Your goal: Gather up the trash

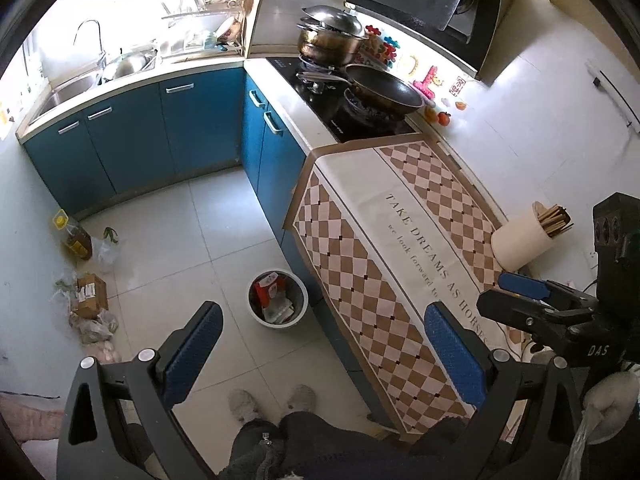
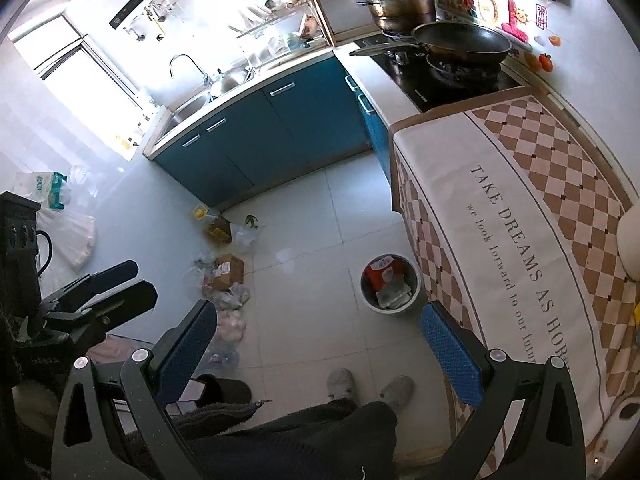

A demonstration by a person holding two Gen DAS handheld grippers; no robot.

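Currently, both tongs are held high above the kitchen floor [image 1: 224,216] with nothing between their fingers. The left tongs [image 1: 320,344] are spread wide open, the blue pads facing each other across empty space. The right tongs [image 2: 316,344] are likewise spread wide and empty; they are also seen at the right edge of the left wrist view, above the cloth-covered surface [image 1: 400,216].

A round trash bin [image 1: 277,298] is seen on the floor just ahead of and between the fingers of both tongs, set against the foot of the surface. It is already partly filled with paper and a red-and-white package [image 1: 267,286].

Loose trash lies on the floor to the left of the tongs, along the wall: a cardboard box [image 2: 229,270], crumpled plastic bags [image 2: 230,296] around it, and an oil bottle [image 1: 74,236] with a yellow cap further ahead. All of these are well apart from the bin.

A pair of slippered feet [image 1: 276,400] is visible directly below the tongs. Farther ahead, a frying pan [image 1: 384,88] and a lidded pot [image 1: 332,36] are seen on the stove, and a chopstick holder [image 1: 524,240] stands on the surface to the right.
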